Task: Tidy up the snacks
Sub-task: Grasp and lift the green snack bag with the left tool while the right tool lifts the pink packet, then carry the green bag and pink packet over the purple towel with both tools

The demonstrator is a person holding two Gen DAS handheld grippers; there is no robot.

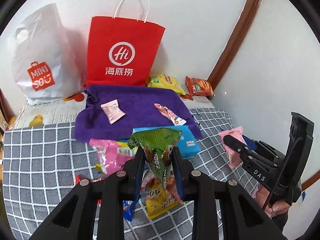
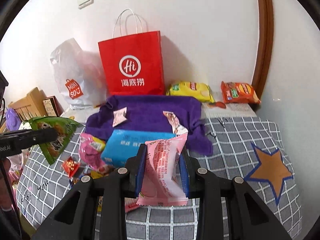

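Left gripper (image 1: 158,158) pinched green packet (image 1: 158,150), right gripper (image 2: 163,162) held pink packet (image 2: 163,166); both thin, slippery, could've slid out onto far purple cloth (image 2: 148,110).

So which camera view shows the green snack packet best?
The left wrist view: the green snack packet stands centred in the left hand-held gripper. The right wrist view shows it at the edge, partly hidden.

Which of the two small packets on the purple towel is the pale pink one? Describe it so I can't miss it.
Below the red Haidilao paper bag lies the purple towel. The pale pink packet sits on its left half, short and squarish; the other packet, to its right, is long, narrow and darker.
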